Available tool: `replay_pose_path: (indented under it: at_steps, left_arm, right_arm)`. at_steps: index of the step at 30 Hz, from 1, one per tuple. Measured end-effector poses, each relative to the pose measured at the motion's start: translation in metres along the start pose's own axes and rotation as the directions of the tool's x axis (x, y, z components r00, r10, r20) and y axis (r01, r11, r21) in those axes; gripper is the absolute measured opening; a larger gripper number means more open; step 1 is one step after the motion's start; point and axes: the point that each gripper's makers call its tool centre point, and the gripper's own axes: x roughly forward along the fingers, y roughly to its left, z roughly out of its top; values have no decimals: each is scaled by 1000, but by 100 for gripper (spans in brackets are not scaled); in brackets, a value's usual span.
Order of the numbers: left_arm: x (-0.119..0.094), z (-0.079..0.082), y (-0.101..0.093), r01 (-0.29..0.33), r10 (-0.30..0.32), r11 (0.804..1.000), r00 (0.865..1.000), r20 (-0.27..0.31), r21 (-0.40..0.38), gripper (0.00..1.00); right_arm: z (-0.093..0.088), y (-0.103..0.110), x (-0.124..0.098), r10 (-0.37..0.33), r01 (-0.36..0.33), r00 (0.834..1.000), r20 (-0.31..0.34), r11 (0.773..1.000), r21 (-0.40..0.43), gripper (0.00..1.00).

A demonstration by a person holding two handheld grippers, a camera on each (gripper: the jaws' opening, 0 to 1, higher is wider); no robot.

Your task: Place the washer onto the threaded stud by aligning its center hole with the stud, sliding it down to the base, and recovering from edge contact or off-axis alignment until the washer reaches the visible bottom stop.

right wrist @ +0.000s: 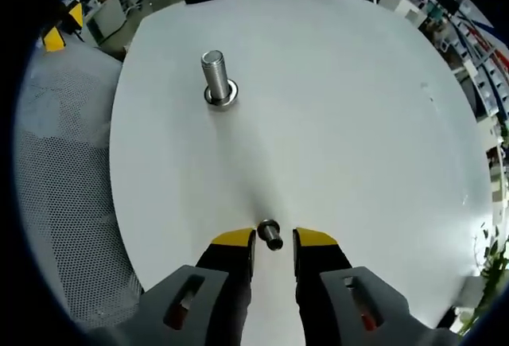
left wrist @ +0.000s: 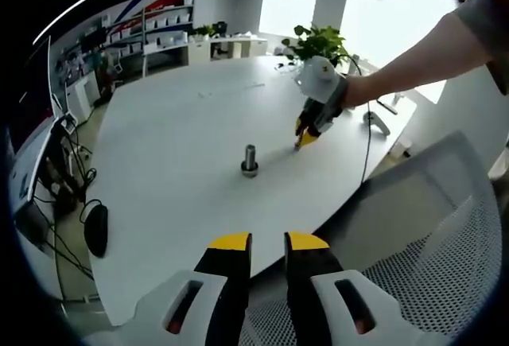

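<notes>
right gripper view: washer (right wrist: pixel 270 231), apparently metal, between spread right claw (right wrist: pixel 273 239) tips on surface (right wrist: pixel 342 107) | stud (right wrist: pixel 215 75) upright | left gripper view: left claw (left wrist: pixel 267 242) spread, empty

The worktop (right wrist: pixel 334 99) is smooth, matt white, with a soft sheen and no visible grain. The stud (right wrist: pixel 215 71) at 11 o'clock in the right gripper view is bare metal, brushed grey and shiny at its top face, and its base ring gleams brighter. The washer (right wrist: pixel 270 229) between the right tongs (right wrist: pixel 273 240) is dark, polished metal. Both tongs look like matt grey plastic with yellow tips; the left tongs (left wrist: pixel 268 242) match. The chair (left wrist: pixel 445 235) at 4 o'clock in the left gripper view has white perforated mesh, rough-looking.
</notes>
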Motion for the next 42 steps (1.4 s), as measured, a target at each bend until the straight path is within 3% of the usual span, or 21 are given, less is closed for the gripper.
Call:
replay_pose_path:
  at_steps: [11, 16, 24, 29, 33, 38, 39, 42]
  left_arm:
    - [1, -4, -3, 11, -11, 1000, 1000, -25, 9, 14]
    - [2, -6, -5, 22, -21, 1000, 999, -33, 15, 14]
    - [0, -3, -5, 20, -20, 1000, 1000, -15, 23, 15]
    - [0, -2, -6, 26, -25, 999, 1000, -9, 26, 16]
    - [-1, -1, -6, 24, -24, 999, 1000, 1, 22, 17]
    - [-1, -2, -8, 30, -30, 999, 1000, -5, 32, 17]
    - [-1, -1, -8, 30, -30, 999, 1000, -3, 32, 17]
    - [-2, 0, -8, 29, -29, 999, 1000, 5, 30, 17]
  right_arm:
    - [-20, 9, -27, -41, 38, 996, 77, 999, 34, 22]
    - [-23, 7, -45, -79, 65, 987, 138, 993, 100, 22]
    - [-17, 12, -78, -134, 88, 958, 252, 979, 186, 22]
    - [-10, 20, -97, -168, 73, 927, 334, 958, 278, 22]
    - [-11, 28, -106, -186, 76, 921, 343, 947, 312, 22]
    - [-4, 43, -123, -198, 45, 894, 401, 931, 361, 23]
    - [-3, 45, -128, -206, 37, 886, 416, 925, 379, 23]
    - [-6, 49, -135, -219, 20, 883, 416, 902, 431, 23]
